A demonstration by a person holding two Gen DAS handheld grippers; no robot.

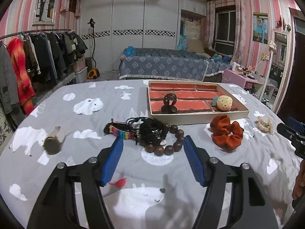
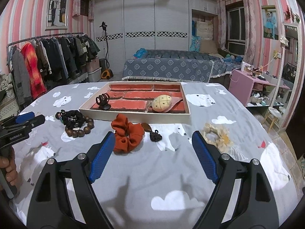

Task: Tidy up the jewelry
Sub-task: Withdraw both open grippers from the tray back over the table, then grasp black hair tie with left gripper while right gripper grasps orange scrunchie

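Note:
A red-lined tray (image 1: 200, 116) (image 2: 133, 117) lies on the grey bedspread and holds a dark hair claw (image 1: 169, 103) (image 2: 103, 101) and a cream plush clip (image 1: 224, 103) (image 2: 161, 103). In front of it lie a wooden bead bracelet (image 1: 165, 148) (image 2: 80, 131), a black cord tangle (image 1: 150, 129) (image 2: 72, 118), a rainbow band (image 1: 121, 132), a gold watch (image 1: 51, 145), an orange scrunchie (image 1: 226, 133) (image 2: 127, 135), a cream scrunchie (image 1: 265, 125) (image 2: 219, 137) and a dark knot pendant (image 2: 155, 135). My left gripper (image 1: 153, 143) is open just before the beads. My right gripper (image 2: 153, 140) is open, between the two scrunchies.
A clothes rack (image 1: 38, 57) stands at the left. A blue bed (image 1: 164, 66), a pink side table (image 1: 238, 76) and a mirror (image 1: 280, 70) are behind and to the right. The bedspread drops off at the right edge (image 2: 266, 133).

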